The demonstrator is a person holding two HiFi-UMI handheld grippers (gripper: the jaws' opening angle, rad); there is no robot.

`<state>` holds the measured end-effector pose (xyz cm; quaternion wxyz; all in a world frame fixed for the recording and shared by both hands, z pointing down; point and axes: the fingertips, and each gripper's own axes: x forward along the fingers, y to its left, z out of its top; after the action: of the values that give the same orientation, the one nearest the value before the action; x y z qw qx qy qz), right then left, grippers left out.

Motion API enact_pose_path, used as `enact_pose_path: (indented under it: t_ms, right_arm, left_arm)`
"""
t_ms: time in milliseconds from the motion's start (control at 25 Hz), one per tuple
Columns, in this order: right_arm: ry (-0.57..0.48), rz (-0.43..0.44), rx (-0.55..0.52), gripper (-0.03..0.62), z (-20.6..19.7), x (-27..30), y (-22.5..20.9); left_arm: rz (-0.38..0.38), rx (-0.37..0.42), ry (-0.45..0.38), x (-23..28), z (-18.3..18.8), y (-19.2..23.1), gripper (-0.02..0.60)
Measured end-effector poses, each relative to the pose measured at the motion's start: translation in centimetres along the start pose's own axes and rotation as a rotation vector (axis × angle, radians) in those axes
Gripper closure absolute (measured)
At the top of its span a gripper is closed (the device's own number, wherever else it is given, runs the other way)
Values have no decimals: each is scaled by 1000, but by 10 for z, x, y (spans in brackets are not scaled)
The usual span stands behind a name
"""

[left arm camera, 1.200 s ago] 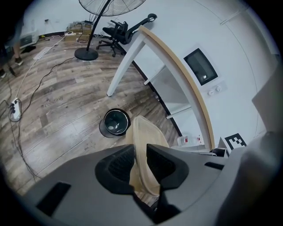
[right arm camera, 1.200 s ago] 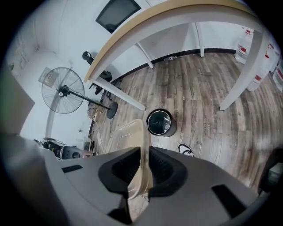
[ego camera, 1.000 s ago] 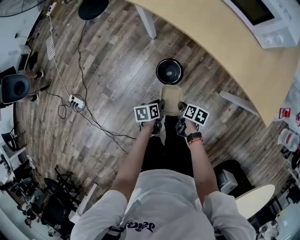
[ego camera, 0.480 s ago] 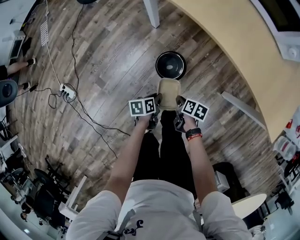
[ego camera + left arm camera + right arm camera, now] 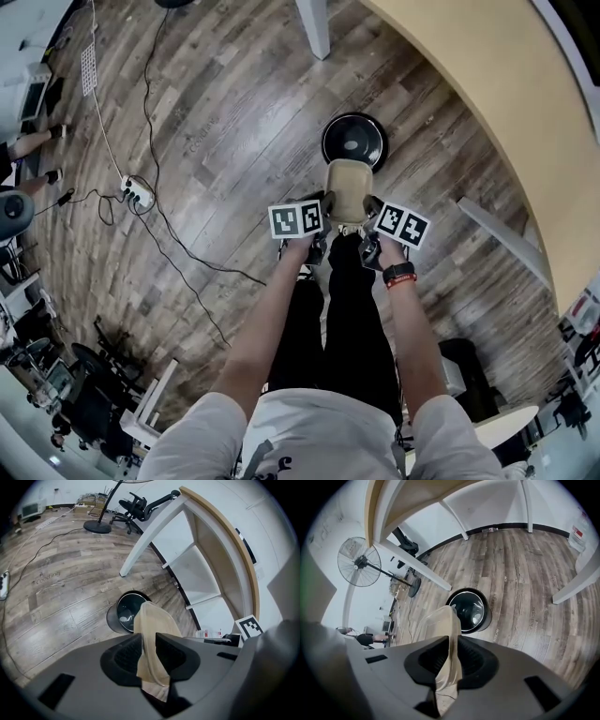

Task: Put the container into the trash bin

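Note:
A beige translucent container (image 5: pixel 346 190) hangs between my two grippers, above the floor and just short of a round black trash bin (image 5: pixel 354 142). My left gripper (image 5: pixel 318 228) is shut on the container's left rim (image 5: pixel 151 654). My right gripper (image 5: pixel 367 232) is shut on its right rim (image 5: pixel 449 663). In the left gripper view the bin (image 5: pixel 125 618) stands on the wood floor just past the container. In the right gripper view I see the bin (image 5: pixel 469 610) from above, open-topped, with a dark shiny inside.
A curved light-wood table (image 5: pixel 506 112) with white legs (image 5: pixel 314 26) arches over the bin's far side. A power strip (image 5: pixel 137 193) and cables (image 5: pixel 187 246) lie on the floor to the left. A standing fan (image 5: pixel 360 564) and office chairs stand farther off.
Both grippers have sunk with the container toward the floor. The bin now lies closer to the container's far end in the head view.

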<state>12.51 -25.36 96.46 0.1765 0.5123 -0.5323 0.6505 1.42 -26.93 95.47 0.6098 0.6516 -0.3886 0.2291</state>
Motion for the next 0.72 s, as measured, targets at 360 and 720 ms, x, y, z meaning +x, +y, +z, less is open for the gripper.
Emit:
enact_pose_path:
  t_ms: [360, 720]
  right_arm:
    - [6, -23, -16, 539, 27, 55, -18]
    - [7, -38, -33, 539, 44, 104, -36]
  left_arm:
    - [20, 12, 26, 52, 26, 27, 486]
    - [33, -1, 43, 99, 37, 57, 483]
